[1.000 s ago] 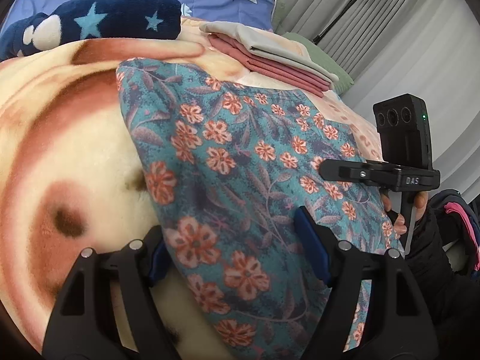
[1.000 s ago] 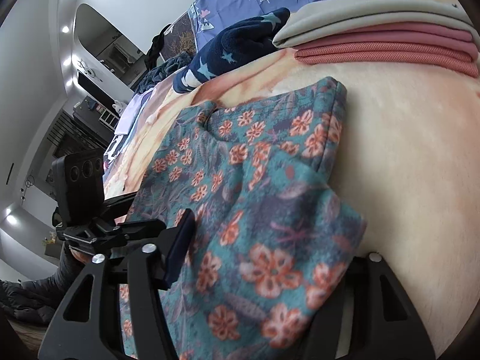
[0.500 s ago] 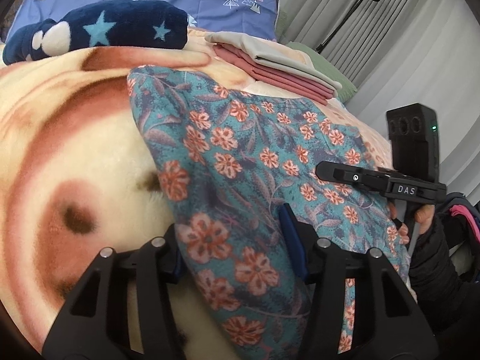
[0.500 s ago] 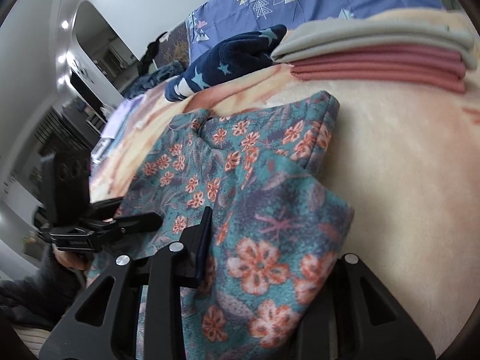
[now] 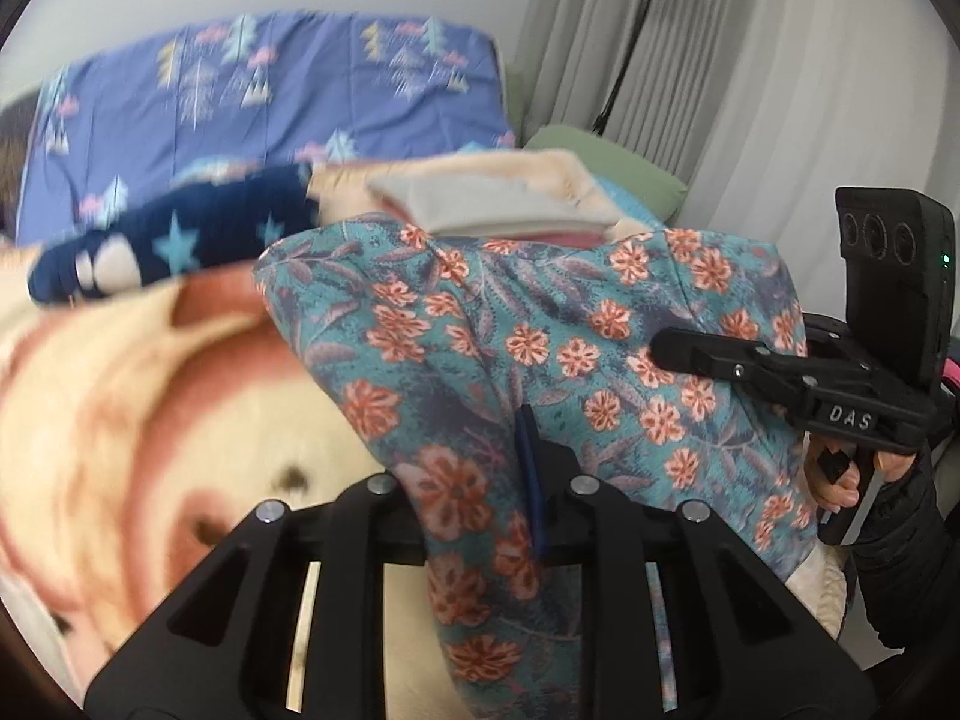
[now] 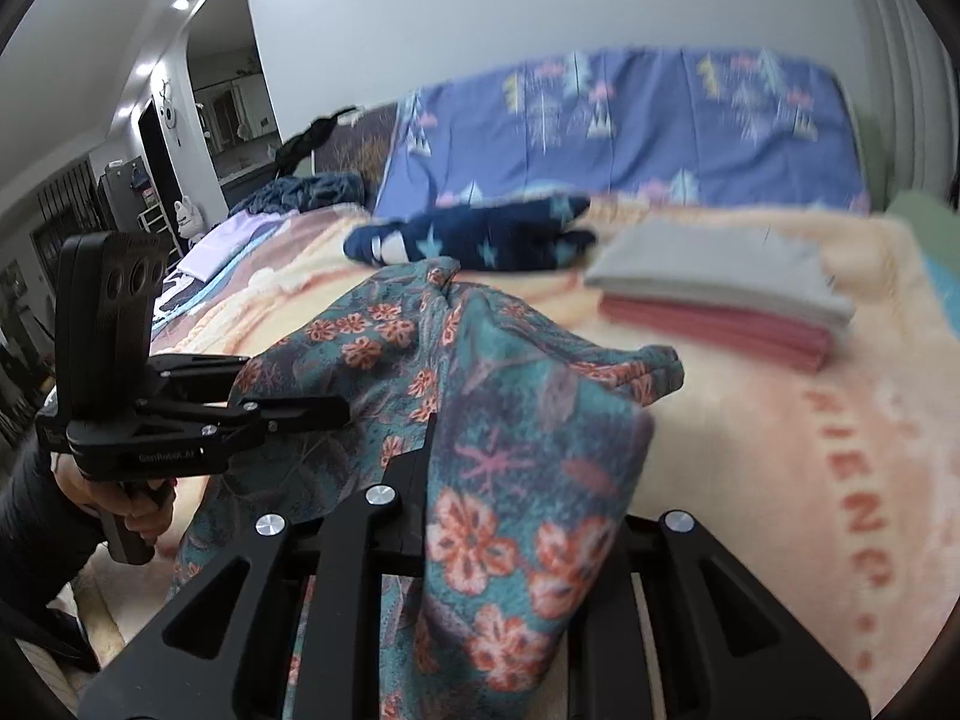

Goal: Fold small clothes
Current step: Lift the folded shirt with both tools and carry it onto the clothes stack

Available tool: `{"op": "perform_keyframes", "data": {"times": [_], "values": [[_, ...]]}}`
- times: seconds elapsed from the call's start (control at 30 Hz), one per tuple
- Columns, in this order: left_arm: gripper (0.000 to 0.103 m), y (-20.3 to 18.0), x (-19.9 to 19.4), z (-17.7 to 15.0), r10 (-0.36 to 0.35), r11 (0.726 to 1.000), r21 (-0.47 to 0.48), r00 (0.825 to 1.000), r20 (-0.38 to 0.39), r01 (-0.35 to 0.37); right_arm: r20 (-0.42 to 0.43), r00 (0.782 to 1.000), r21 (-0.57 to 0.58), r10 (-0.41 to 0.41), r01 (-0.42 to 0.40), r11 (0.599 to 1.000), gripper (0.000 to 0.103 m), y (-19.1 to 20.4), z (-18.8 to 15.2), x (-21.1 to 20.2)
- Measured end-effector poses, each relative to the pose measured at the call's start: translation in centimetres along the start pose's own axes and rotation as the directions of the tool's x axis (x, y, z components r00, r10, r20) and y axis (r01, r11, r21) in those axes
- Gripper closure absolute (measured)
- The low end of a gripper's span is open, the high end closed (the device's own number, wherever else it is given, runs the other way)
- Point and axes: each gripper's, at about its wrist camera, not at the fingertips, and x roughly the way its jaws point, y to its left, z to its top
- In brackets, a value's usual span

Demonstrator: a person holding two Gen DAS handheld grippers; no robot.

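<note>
A teal garment with orange flowers [image 5: 540, 360] hangs lifted off the bed between my two grippers; it also shows in the right wrist view [image 6: 498, 420]. My left gripper [image 5: 480, 492] is shut on its left near edge. My right gripper [image 6: 516, 516] is shut on its right near edge. In the left wrist view the right gripper [image 5: 780, 372] sits at the right against the cloth. In the right wrist view the left gripper [image 6: 240, 414] sits at the left against the cloth.
A peach plush blanket [image 5: 120, 420] covers the bed. A folded grey and pink stack [image 6: 720, 306] lies at the back right. A navy star-print cloth [image 6: 480, 237] lies behind the garment. A blue tree-print pillow [image 6: 630, 126] stands at the headboard. A floor lamp [image 5: 636, 30] stands by the curtains.
Both grippers have closed on the garment's near edge and raised it off the blanket. The cloth now bunches and hangs between them. Both views have tilted up toward the headboard.
</note>
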Motion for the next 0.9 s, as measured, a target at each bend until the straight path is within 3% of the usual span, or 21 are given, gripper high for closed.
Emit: {"op": "perform_keyframes", "data": {"times": [0.27, 0.57, 0.9], "values": [[0.083, -3.7, -3.5, 2.7, 0.007, 0.995, 0.100, 0.995, 0.101, -0.018, 0.158, 0.987, 0.011, -0.010, 0.008, 1.000, 0.086, 0.0, 0.2, -5.6], [0.083, -8.1, -4.0, 7.2, 0.017, 0.968, 0.244, 0.990, 0.140, -0.051, 0.266, 0.963, 0.045, -0.045, 0.035, 0.998, 0.086, -2.0, 1.4, -9.4], [0.082, -12.2, -2.1, 15.3, 0.055, 0.911, 0.388, 0.975, 0.217, -0.138, 0.350, 0.928, 0.051, -0.127, 0.116, 0.992, 0.086, -5.9, 7.2, -12.5]]}}
